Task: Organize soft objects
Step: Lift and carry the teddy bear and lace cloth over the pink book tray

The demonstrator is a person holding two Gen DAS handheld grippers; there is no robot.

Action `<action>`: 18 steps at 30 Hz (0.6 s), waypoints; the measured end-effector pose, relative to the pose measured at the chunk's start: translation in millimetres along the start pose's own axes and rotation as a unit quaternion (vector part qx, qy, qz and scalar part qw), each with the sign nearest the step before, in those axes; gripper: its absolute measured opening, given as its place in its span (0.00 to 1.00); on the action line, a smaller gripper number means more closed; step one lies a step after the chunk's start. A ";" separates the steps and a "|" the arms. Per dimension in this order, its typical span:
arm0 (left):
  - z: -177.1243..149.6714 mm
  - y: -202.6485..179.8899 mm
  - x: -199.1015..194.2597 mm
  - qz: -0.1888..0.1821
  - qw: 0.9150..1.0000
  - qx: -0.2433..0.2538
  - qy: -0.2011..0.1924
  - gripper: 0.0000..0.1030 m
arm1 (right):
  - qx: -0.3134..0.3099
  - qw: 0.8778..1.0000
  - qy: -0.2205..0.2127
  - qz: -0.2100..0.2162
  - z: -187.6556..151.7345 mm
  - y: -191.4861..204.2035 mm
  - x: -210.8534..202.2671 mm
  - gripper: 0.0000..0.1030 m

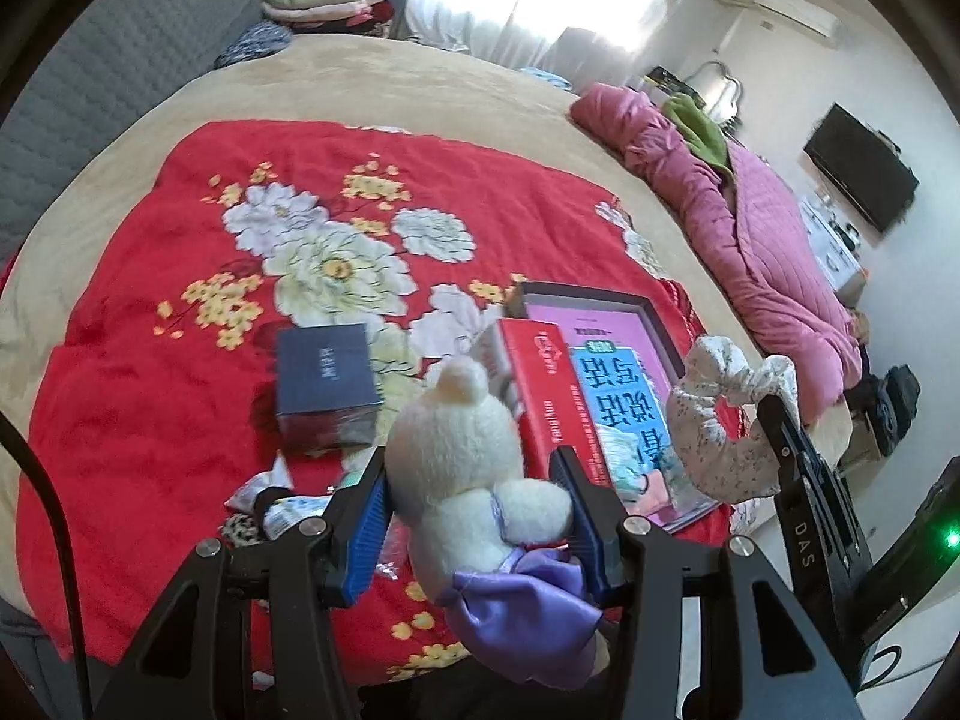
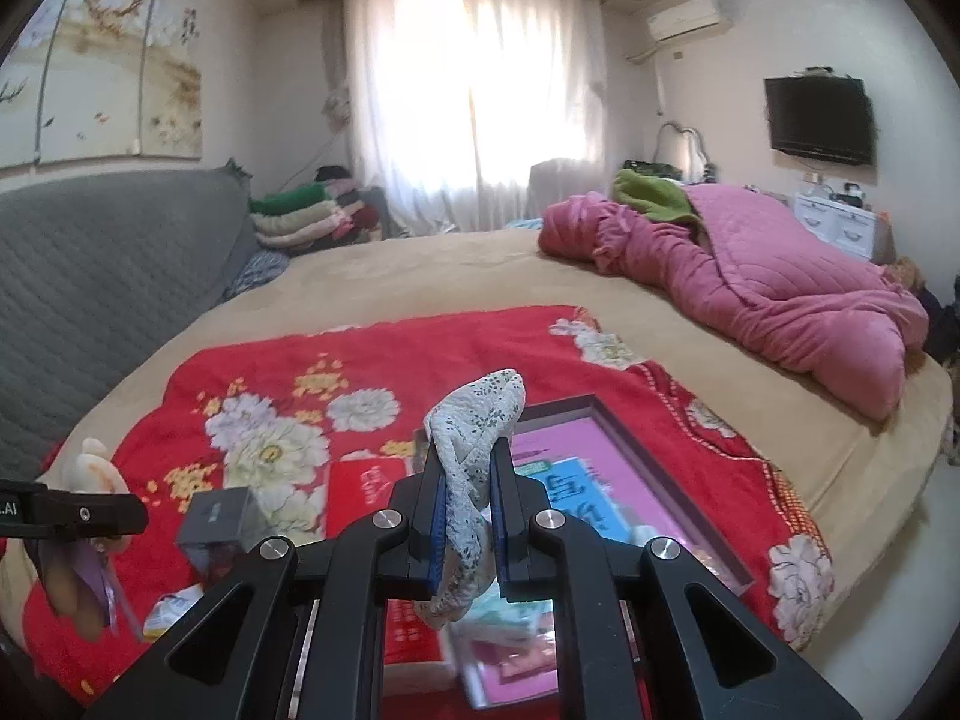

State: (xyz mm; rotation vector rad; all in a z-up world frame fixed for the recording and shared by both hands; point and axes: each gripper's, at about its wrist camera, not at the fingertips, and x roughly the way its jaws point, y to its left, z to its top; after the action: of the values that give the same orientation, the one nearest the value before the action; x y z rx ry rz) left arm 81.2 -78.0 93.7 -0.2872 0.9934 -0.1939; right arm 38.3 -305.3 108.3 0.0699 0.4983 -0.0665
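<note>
My left gripper [image 1: 474,498] is shut on a cream plush bear [image 1: 456,450] with a purple satin skirt, held above the red floral blanket [image 1: 180,330]. Its blue pads press the bear's body from both sides. The right gripper [image 2: 471,516] is shut on a white floral scrunchie [image 2: 474,450], which loops up above the fingertips and hangs below them. In the left wrist view that scrunchie [image 1: 720,420] and the right gripper's dark finger show at the right. In the right wrist view the bear [image 2: 90,474] and the left gripper appear at the far left edge.
On the blanket lie a dark blue box [image 1: 324,384], a red box [image 1: 552,396], a framed pink and blue book [image 1: 618,378] and small packets [image 1: 270,498]. A pink quilt [image 2: 750,282] is bunched at the bed's right. Folded clothes [image 2: 306,216] are stacked by the grey headboard [image 2: 90,276].
</note>
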 end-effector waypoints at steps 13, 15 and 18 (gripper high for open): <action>4.7 -53.4 9.7 -0.007 0.999 0.052 -0.001 0.50 | 0.045 0.999 0.008 -0.016 3.8 -52.1 -4.7 0.12; 5.6 -59.5 11.9 -0.010 0.998 0.056 -0.001 0.50 | 0.057 0.998 0.012 -0.014 2.1 -59.9 -3.8 0.12; 6.7 -70.3 16.8 -0.012 0.998 0.067 -0.002 0.50 | 0.069 0.997 0.013 -0.024 -0.2 -72.9 -2.7 0.12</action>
State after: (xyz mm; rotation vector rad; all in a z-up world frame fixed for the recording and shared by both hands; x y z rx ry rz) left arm 93.7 -148.4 106.6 -0.1766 0.9689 -0.2815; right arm 30.0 -377.7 105.8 0.1946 0.5205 -0.1473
